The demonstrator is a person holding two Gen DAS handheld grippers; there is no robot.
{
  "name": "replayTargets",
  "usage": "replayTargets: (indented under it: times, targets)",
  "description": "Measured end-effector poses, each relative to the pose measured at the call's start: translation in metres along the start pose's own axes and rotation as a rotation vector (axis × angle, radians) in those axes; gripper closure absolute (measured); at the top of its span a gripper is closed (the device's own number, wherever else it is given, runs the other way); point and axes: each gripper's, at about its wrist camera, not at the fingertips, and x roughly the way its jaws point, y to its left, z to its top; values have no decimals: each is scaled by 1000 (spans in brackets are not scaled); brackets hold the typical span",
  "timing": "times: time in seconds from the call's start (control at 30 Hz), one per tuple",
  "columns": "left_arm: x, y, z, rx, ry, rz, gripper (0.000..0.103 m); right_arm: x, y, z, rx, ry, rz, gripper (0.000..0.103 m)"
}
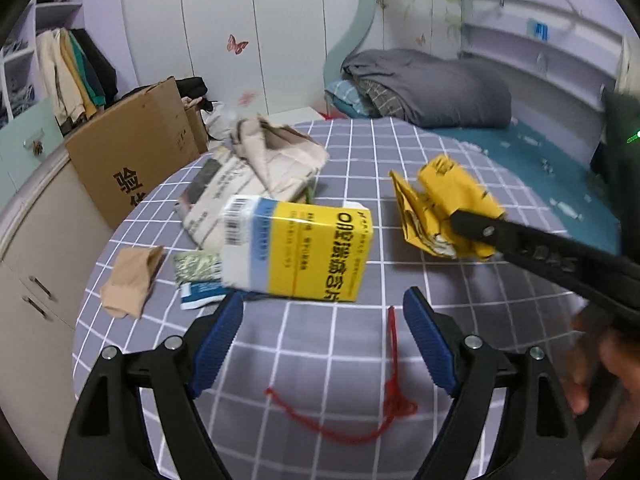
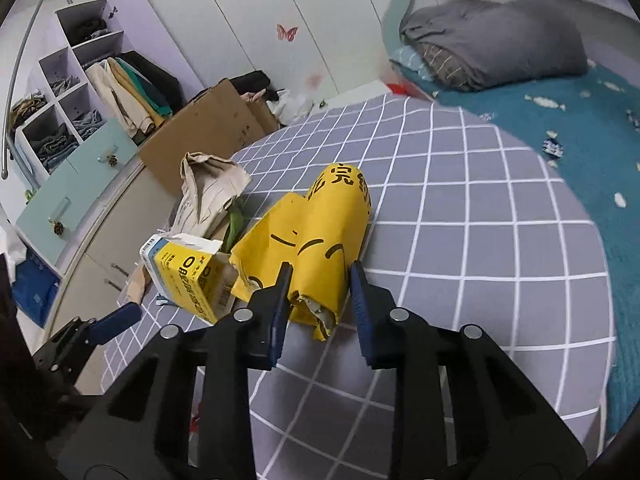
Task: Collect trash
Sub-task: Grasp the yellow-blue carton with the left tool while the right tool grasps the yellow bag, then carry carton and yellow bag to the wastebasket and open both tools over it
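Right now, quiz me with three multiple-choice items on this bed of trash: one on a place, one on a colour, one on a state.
1. Where does the red string lie?
A. On the checked sheet, between the left claw's fingers
B. Inside the cardboard box
C. On the grey blanket

2. What colour is the crumpled wrapper?
A. Green
B. Yellow
C. White

3. How does the left claw stand?
A. Shut on the medicine box
B. Shut on the string
C. Open, gripping nothing

Key: 1 A, it runs across the checked sheet below the medicine box. 2 B, yellow with black print, between the right claw's pads. 3 C, its blue pads stand wide apart.
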Motion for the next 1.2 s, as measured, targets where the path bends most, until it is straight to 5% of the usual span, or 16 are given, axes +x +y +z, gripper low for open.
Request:
replayTargets:
  times: [0.47, 0.63, 0.67, 0.7, 0.77, 0.9, 1.2]
  targets:
    - [35, -34, 20, 43, 15, 333, 23, 0, -6, 2, 25, 0, 11, 74]
    - [41, -26, 21, 43, 45, 361, 55, 0, 3, 2, -13, -3, 6, 74]
    - [40, -24, 20, 51, 49, 374, 69, 0, 6, 2, -26, -6, 1, 74]
    - [38, -23, 19, 52, 48, 374, 82, -1, 8, 2, -39, -11, -7, 74]
    - [28, -12, 16, 17, 41, 341, 91, -3, 15, 0, -68, -15, -8, 74]
    - [-4, 10, 4, -23, -28, 289, 101, -8, 28, -6, -85, -18, 22, 75]
    - [-64, 70, -24, -200, -148, 78, 102, -31, 78, -12, -140, -34, 113, 76]
